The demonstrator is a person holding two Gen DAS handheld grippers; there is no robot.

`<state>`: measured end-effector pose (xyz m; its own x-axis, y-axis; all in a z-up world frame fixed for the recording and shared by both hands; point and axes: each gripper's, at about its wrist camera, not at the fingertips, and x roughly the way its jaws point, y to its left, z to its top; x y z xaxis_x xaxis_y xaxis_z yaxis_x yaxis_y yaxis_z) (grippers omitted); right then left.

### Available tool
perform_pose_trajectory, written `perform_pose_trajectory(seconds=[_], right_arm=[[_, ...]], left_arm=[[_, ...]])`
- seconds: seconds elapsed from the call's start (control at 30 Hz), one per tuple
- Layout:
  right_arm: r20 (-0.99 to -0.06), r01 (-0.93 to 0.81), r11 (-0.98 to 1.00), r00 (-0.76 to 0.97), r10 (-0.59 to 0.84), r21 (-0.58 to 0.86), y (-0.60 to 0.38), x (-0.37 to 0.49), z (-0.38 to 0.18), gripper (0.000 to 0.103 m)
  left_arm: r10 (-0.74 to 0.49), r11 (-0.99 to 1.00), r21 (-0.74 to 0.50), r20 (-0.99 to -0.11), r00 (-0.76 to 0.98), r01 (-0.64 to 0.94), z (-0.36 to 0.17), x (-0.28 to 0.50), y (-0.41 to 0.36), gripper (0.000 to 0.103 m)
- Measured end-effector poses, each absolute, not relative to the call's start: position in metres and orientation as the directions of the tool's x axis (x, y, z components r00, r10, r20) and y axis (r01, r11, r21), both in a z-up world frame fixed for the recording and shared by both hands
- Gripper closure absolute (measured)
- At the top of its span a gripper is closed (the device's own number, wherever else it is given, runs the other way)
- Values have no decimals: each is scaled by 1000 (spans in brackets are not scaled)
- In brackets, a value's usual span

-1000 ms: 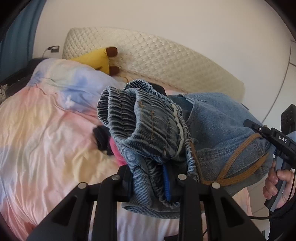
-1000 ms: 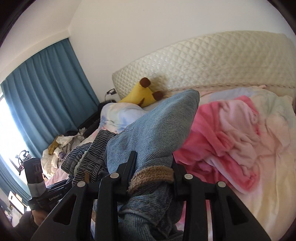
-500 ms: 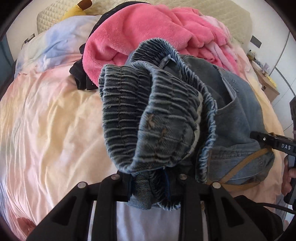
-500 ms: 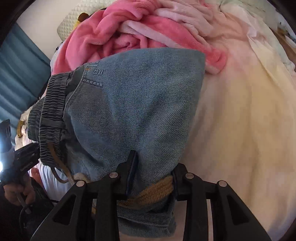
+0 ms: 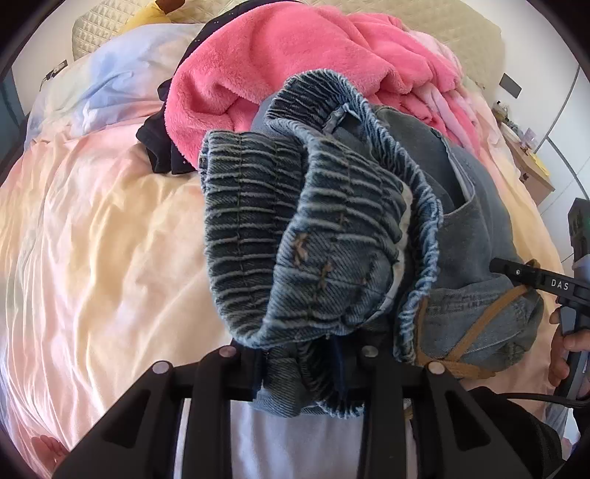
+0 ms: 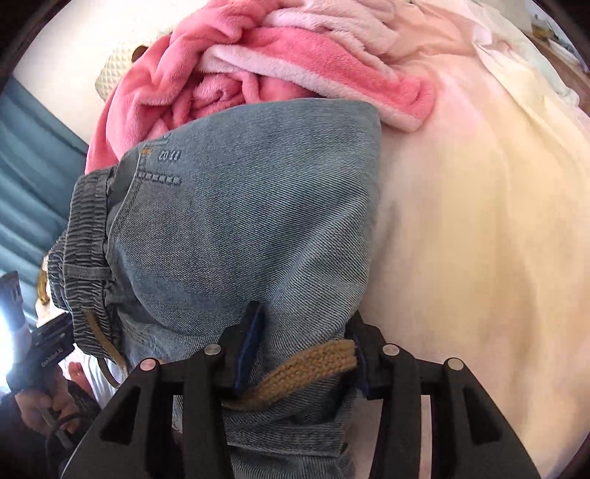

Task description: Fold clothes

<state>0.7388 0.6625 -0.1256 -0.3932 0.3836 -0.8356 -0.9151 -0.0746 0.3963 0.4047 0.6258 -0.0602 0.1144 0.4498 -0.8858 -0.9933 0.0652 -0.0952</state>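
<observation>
Jeans hang bunched over the bed, my left claw clenched on the waistband, my right claw clenched on denim and brown drawstring; pink fleece lies beyond, blue curtain behind

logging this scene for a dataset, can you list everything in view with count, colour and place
jeans: one, blue denim, tan drawstring, held above the bed
fleece garment: one, pink, heaped behind the jeans
dark garment: one, black, under the fleece's edge
bedspread: one, pastel pink-yellow, covering the bed
headboard: one, cream quilted, far end
plush toy: one, yellow, by the headboard
curtain: blue, at left
left tongs: clamping the waistband
right tongs: clamping denim and drawstring
</observation>
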Motion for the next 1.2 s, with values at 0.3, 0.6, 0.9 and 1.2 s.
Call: perform_pose_trajectory(seconds=[0.3,0.6,0.9,1.2], right_arm=[[-743,-951,-34,-261,616,306,637,759,-61,27],[-688,-942,-157,-325,649,296,676,699,-28,27],[-641,-884,-358,-466,610,301,675,591,-3,27],[-582,-757,-579,-628,517,303,647,457,26,27]], left_arm=[[529,47,-74,-844,88,-996,-13,387,598,68],[689,14,45,-724,-23,-999,47,342,561,67],[735,-224,65,-644,-212,-972,78,271,518,67],[686,-498,67,-579,-440,-865,105,178,438,67]])
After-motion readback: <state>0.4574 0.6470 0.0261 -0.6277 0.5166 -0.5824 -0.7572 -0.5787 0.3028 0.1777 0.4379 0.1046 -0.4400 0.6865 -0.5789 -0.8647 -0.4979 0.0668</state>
